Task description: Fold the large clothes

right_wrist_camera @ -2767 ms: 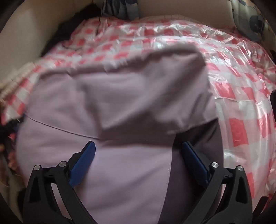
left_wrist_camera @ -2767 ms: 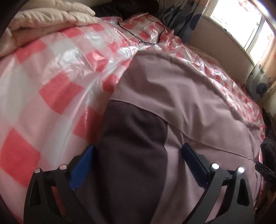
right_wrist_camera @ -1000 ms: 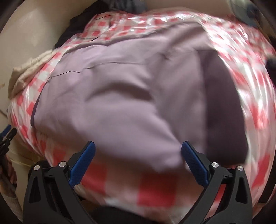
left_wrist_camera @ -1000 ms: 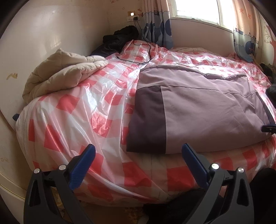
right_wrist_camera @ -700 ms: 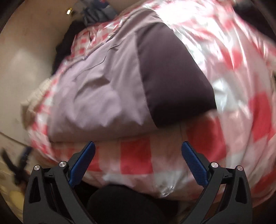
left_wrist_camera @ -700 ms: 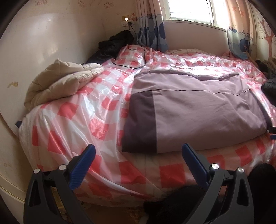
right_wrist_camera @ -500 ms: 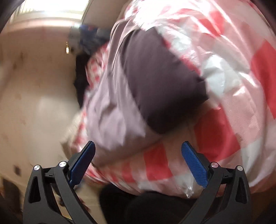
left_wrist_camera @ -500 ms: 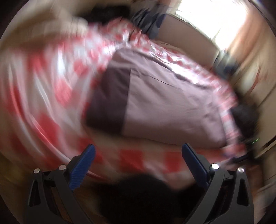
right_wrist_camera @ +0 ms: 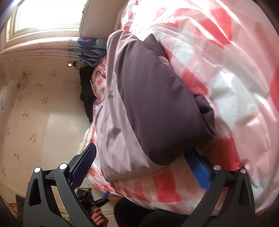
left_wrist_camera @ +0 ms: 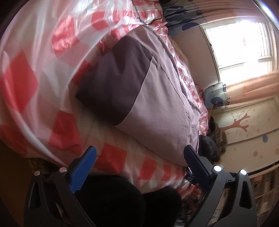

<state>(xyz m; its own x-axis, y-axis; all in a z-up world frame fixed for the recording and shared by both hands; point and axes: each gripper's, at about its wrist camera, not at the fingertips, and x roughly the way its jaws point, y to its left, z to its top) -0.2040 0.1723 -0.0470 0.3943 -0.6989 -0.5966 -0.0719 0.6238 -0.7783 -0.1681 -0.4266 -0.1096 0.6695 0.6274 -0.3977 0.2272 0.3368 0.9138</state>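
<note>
A large mauve garment (left_wrist_camera: 162, 111) with a dark brown panel (left_wrist_camera: 113, 80) lies folded into a flat block on the bed (left_wrist_camera: 115, 162), which is covered by a glossy red-and-white checked plastic sheet (left_wrist_camera: 34, 75). In the right wrist view the garment (right_wrist_camera: 113, 132) shows its thick doubled edge near the bed's front, the brown panel (right_wrist_camera: 157, 104) on top and a small dark flap sticking out at the right side.

The left gripper (left_wrist_camera: 139, 165) hangs off the bed's front edge, its blue-padded fingers (left_wrist_camera: 83, 169) spread wide with nothing between them. The right gripper (right_wrist_camera: 139, 165) is likewise clear of the cloth, fingers (right_wrist_camera: 198, 172) spread and empty, tilted steeply so that the wall and the window (right_wrist_camera: 48, 15) fill the left of its view. The person's dark-clad legs (left_wrist_camera: 113, 200) sit below both tools.

By the look of it, the fold stands at a pause between passes: one or more folds are made, neither tool grips. If another fold is wanted, the next move calls for both grippers to level out, reach the near corners of the block and pinch all layers together, since the slick sheet may let the bundle slide. The loose dark flap may need tucking first.
</note>
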